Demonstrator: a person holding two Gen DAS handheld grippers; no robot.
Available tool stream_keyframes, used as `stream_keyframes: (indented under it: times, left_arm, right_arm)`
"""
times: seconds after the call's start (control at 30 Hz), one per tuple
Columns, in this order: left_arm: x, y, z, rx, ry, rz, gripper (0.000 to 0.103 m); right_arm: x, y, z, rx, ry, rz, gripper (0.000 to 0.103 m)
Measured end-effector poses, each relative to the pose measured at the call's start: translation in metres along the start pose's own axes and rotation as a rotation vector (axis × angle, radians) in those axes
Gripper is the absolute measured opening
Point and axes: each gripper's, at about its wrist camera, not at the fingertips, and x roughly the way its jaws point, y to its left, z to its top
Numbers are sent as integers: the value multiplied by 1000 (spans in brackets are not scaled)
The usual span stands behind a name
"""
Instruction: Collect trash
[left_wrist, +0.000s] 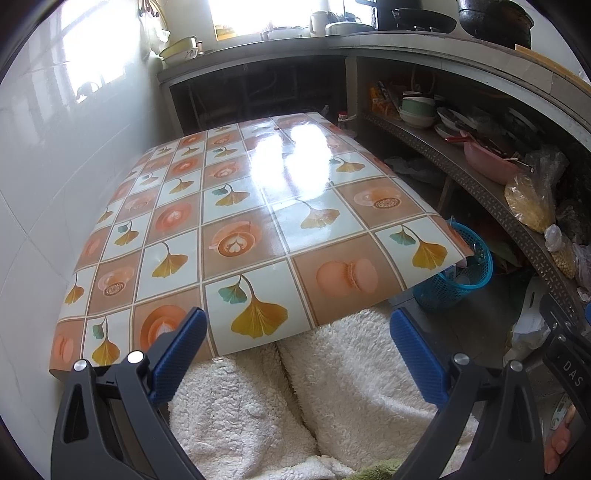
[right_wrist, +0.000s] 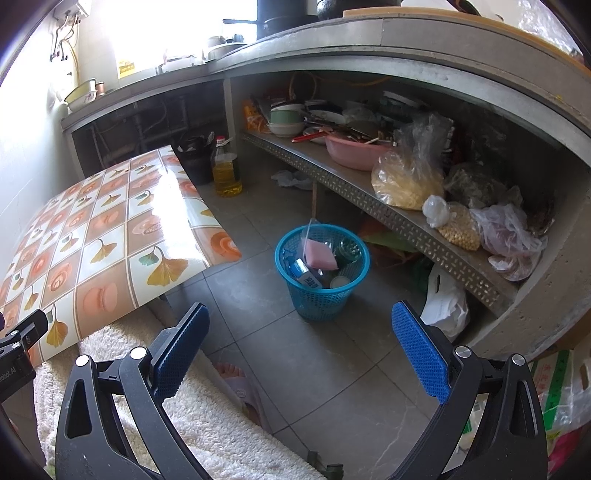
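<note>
Both of your tools are empty at this moment: the left gripper (left_wrist: 297, 345) stands with its blue pads spread wide above the near edge of the table (left_wrist: 258, 206), and the right gripper (right_wrist: 300, 341) is spread the same way over the grey floor, holding nothing. The patterned table top shows no loose item on it in the left wrist view, so I judge that the collecting step is mostly finished, or that you are between two pickups. The trash is already in the blue basket (right_wrist: 321, 295), which stands on the floor just beside the right corner of the table; inside it you can see a pink pack (right_wrist: 319, 254), a small blue and white box (right_wrist: 307, 277) and some round lids. On the floor under the shelf lies a crumpled white piece (right_wrist: 291, 179), well apart from the basket, and it may be the next thing to take, but I cannot tell if it is trash. If you go for it, carry the right gripper forward past the oil bottle (right_wrist: 226, 170) without touching it, and close only when the pads are on both sides of the piece
</note>
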Motion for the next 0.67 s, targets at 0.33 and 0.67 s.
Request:
stream_keyframes:
  times: [0.33,0.67]
  left_arm:
    - [0,0,0,0,2,0,97]
    - [3,1,-3,-4,13,-2,97]
  right_arm:
    - [0,1,0,2,1,-1,95]
    - [0,0,0,2,1,-1,95]
